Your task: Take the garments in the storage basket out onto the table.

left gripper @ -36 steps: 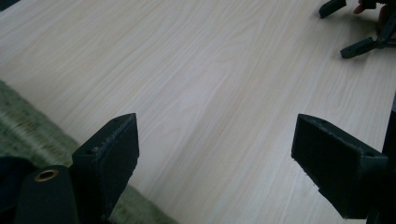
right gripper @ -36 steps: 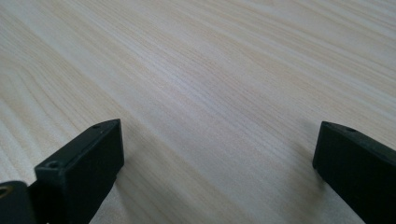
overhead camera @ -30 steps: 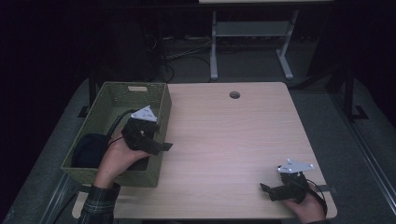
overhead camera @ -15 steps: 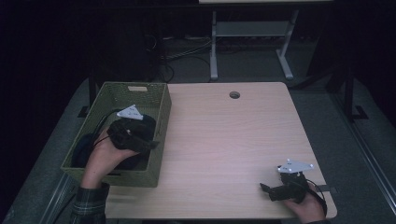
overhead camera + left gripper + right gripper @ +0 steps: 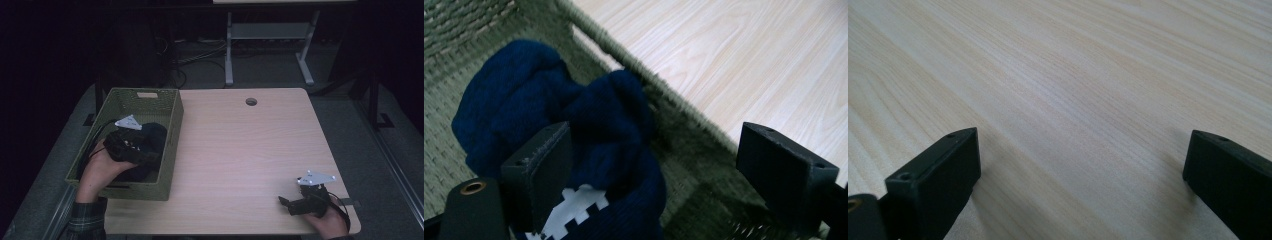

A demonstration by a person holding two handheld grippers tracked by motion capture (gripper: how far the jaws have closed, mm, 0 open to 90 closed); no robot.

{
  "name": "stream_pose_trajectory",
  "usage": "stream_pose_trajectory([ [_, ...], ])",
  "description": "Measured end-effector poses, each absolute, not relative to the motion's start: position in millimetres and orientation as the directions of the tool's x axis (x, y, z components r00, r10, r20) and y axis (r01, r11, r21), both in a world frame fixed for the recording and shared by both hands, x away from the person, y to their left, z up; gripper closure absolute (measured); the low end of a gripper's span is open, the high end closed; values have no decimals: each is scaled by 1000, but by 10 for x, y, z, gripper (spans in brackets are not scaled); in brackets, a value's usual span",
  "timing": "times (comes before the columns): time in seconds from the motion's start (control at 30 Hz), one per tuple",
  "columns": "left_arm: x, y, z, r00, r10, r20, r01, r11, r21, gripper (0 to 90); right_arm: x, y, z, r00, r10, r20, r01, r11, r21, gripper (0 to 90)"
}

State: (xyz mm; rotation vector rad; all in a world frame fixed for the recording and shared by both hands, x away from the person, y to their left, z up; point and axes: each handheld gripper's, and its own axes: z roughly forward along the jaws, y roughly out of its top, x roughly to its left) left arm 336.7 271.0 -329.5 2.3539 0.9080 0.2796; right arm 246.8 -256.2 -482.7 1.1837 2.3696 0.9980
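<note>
Inside the woven basket (image 5: pixel 172 125) at the worktop's left edge, the left gripper (image 5: pixel 649 170) holds its jaws spread around the dark blue knitted cloth (image 5: pixel 589 120), one jaw touching it, while the right gripper (image 5: pixel 295 204) rests spread near the front right corner, well apart.

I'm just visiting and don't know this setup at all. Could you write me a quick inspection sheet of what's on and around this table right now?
Surface: light wooden table, with a round hole near its far edge.
Job's things: green woven basket at the table's left side, with a dark blue knitted cloth inside that shows a white pattern.
Clutter: nothing seen.
Grippers: left gripper is open, down in the basket, one jaw against the cloth; right gripper is open over bare wood at the near right corner.
Cables: one trails from each gripper; more lie on the floor beyond the table.
Surroundings: dark room, a white table frame behind.
</note>
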Motion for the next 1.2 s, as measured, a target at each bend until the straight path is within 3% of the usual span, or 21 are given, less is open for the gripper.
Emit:
stream_pose_trajectory([
  [0.4,3462,2803,-3510,724,690,-10,591,-612,526,144,2468,-2562,-4826,-611,791,32,576,416,704,16],
  [1.2,3629,2760,-3853,758,652,5,605,-706,367,146,2468,-2562,-4827,-611,791,33,576,415,704,16],
])
